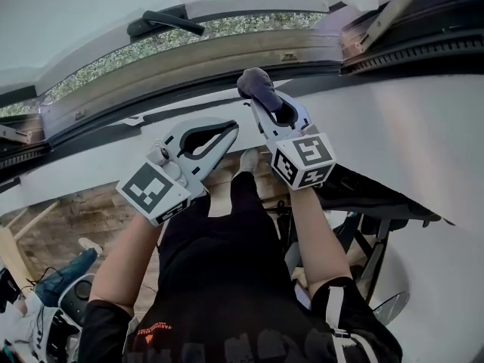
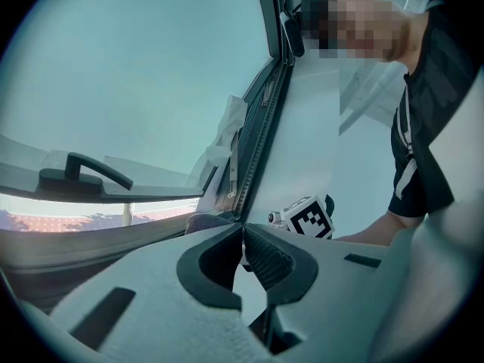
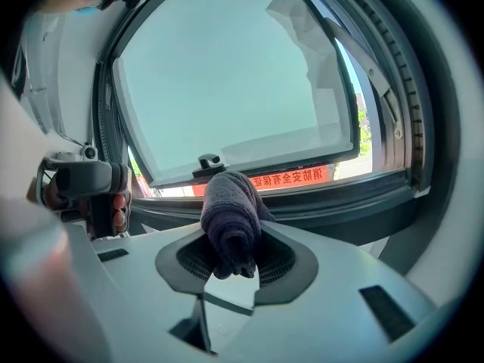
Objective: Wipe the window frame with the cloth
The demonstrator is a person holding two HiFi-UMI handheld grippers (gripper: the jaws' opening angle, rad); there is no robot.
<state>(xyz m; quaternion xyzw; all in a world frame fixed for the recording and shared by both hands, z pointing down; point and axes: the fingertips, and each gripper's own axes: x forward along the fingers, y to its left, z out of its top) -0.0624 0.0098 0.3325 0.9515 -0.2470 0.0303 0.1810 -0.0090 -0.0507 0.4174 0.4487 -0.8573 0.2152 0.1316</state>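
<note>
A dark grey rolled cloth (image 1: 259,87) (image 3: 230,212) sticks out from between the jaws of my right gripper (image 1: 262,100) (image 3: 232,237), which is shut on it. The cloth's tip sits at the edge of the white sill (image 1: 393,119), just below the dark window frame (image 1: 189,82) (image 3: 348,195). My left gripper (image 1: 227,136) (image 2: 242,242) hangs lower and to the left, over the sill's near edge, jaws shut with nothing between them. In the left gripper view the right gripper's marker cube (image 2: 306,218) shows beyond the jaw tips.
The window sash is swung open, with a black handle (image 1: 165,21) (image 2: 83,174) on it. A metal stay arm (image 1: 386,17) crosses the upper right corner. Below the sill are a wooden floor (image 1: 68,218), a chair base and the person's legs.
</note>
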